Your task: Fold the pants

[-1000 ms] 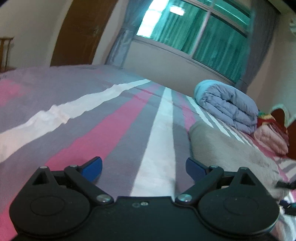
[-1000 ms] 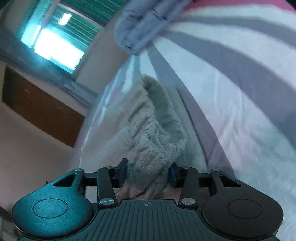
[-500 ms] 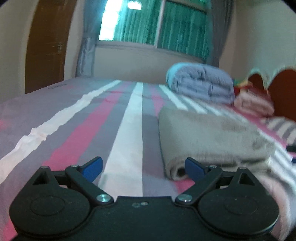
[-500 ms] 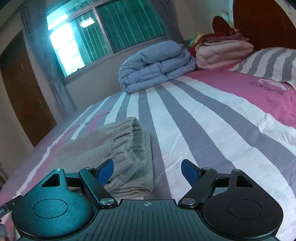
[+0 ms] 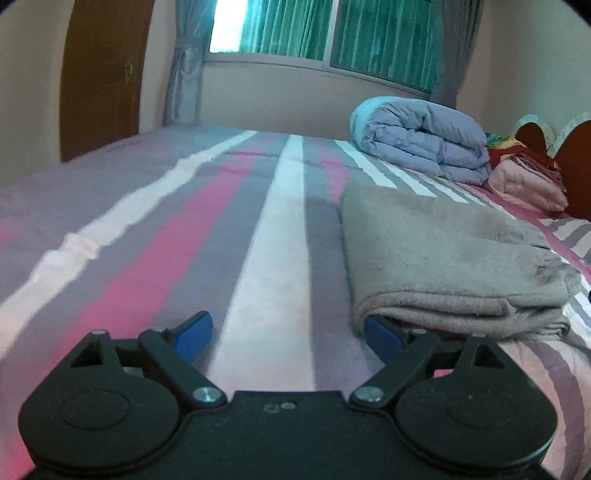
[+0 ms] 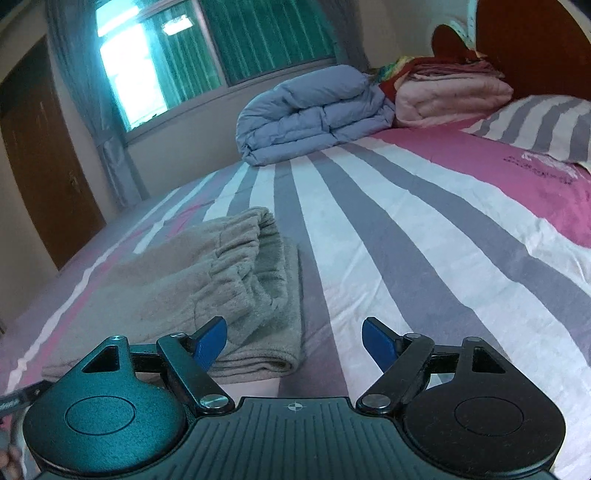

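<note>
Pants (image 6: 207, 280) lie folded in compact grey fleece bundle on striped bedsheet (image 5: 273, 236), elastic waistband on top toward headboard side; likely set flat so layers stay stacked, fold looks finished.
Left gripper (image 5: 288, 332) spread, jaws just narrowing slightly, nothing between; right finger (image 5: 382, 334) close to bundle's near fold, contact unclear.
Right gripper (image 6: 295, 339) spread, jaws recently widened, holding nothing; left finger (image 6: 212, 339) overlaps bundle edge in view.
Far: rolled blue duvet (image 6: 314, 110), pink blankets (image 6: 450, 96), striped pillow (image 6: 535, 122), wooden headboard, curtained window (image 5: 317, 29), brown door.

Pants (image 5: 443, 258) near fold partly hidden behind left tongs' pad (image 5: 382, 334); headboard (image 6: 535, 40) cut by frame edge.
</note>
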`<action>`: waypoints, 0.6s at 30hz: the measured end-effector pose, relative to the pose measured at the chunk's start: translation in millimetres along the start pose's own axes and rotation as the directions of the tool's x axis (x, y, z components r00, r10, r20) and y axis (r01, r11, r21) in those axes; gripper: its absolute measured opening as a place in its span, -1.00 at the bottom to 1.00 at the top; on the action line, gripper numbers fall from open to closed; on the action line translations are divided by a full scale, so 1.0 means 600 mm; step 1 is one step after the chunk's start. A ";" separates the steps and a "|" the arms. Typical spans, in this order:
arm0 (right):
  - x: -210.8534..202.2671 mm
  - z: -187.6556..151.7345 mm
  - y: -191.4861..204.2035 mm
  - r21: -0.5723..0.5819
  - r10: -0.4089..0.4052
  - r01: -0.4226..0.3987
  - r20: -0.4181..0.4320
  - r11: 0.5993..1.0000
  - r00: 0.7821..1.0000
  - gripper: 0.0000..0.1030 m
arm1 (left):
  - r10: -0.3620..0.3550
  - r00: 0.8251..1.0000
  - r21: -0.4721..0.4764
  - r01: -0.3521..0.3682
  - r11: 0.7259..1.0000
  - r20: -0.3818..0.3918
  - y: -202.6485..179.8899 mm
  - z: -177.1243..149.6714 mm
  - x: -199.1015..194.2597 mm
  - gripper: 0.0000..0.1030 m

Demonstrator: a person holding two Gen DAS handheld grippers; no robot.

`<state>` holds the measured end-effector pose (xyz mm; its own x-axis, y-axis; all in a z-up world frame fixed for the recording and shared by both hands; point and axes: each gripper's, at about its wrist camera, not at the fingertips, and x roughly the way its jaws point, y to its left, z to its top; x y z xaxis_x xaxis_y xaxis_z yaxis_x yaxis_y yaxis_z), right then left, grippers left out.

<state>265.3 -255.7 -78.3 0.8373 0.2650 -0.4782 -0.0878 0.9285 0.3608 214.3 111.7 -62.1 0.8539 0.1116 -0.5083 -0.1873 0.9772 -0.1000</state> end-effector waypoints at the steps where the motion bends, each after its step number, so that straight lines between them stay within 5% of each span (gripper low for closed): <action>1: 0.000 0.001 -0.003 0.016 0.004 -0.004 0.006 1.000 1.000 0.55 | 0.032 0.999 -0.027 -0.032 0.999 0.017 0.011 0.001 -0.008 0.57; 6: 0.003 0.006 -0.014 0.098 0.049 -0.051 0.017 0.994 0.999 0.55 | -0.022 0.998 -0.229 0.035 0.973 0.060 0.061 0.007 -0.018 0.65; 11: 0.000 0.012 -0.015 0.134 0.093 -0.096 0.033 0.986 0.995 0.55 | -0.092 0.992 -0.193 0.107 0.975 0.087 0.032 0.028 -0.009 0.72; 18: 0.011 0.043 0.042 -0.056 0.088 -0.082 0.122 0.995 0.989 0.55 | -0.121 0.992 -0.116 0.123 0.986 0.022 -0.022 0.051 0.058 0.74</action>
<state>282.3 -237.3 -51.5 0.8858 0.3124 -0.3431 -0.1864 0.9167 0.3535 261.5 108.5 -52.2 0.8810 -0.0038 -0.4731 -0.1357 0.9559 -0.2603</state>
